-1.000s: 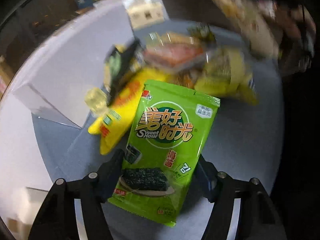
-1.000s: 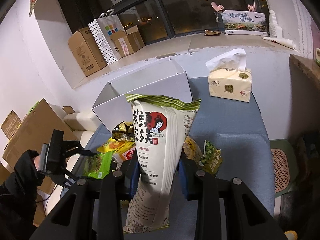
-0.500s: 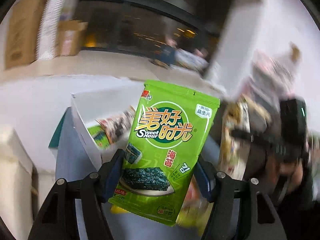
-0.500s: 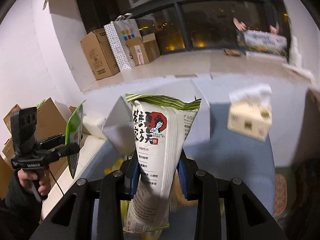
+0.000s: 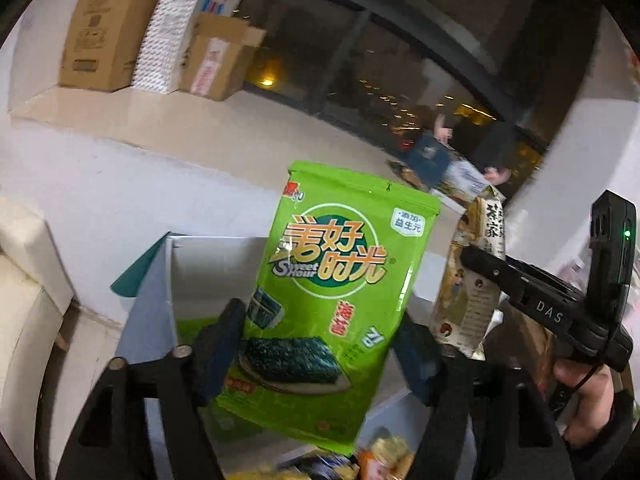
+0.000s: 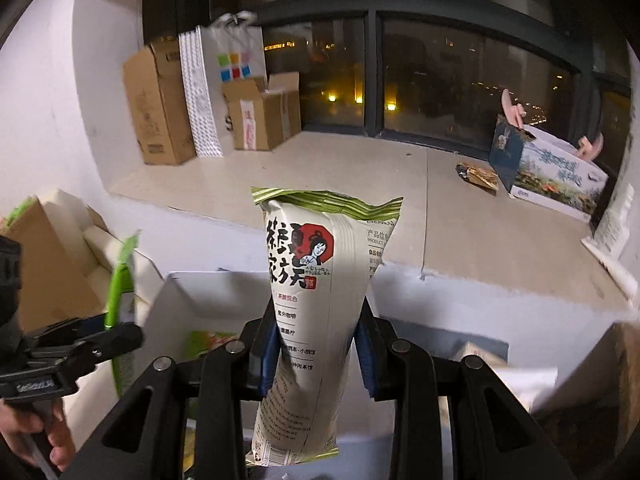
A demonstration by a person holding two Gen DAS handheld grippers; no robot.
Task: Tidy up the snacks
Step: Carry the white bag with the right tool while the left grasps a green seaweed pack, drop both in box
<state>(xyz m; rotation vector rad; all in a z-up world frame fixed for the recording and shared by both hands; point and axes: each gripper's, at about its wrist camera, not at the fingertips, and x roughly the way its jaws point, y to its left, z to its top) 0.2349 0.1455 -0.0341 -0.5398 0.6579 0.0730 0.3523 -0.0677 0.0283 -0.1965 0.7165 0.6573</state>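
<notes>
My left gripper point(image 5: 320, 344) is shut on a green seaweed snack bag point(image 5: 332, 300) and holds it upright above the open white box point(image 5: 208, 264). My right gripper point(image 6: 318, 352) is shut on a tall cream snack bag point(image 6: 320, 304) with a green top, held upright over the same white box point(image 6: 208, 292). The cream bag also shows in the left wrist view point(image 5: 472, 280), to the right of the green one. The green bag shows edge-on in the right wrist view point(image 6: 122, 292). A green packet point(image 6: 204, 342) lies inside the box.
Cardboard boxes point(image 6: 160, 100) and a white paper bag point(image 6: 224, 80) stand on the window ledge at the back left. A printed carton point(image 6: 548, 164) sits on the ledge at the right. More snack packets point(image 5: 384, 456) lie below the left gripper.
Both grippers have lifted their bags from over the snack pile on the blue table and swung toward the white box. Both views have tilted up to the window.
</notes>
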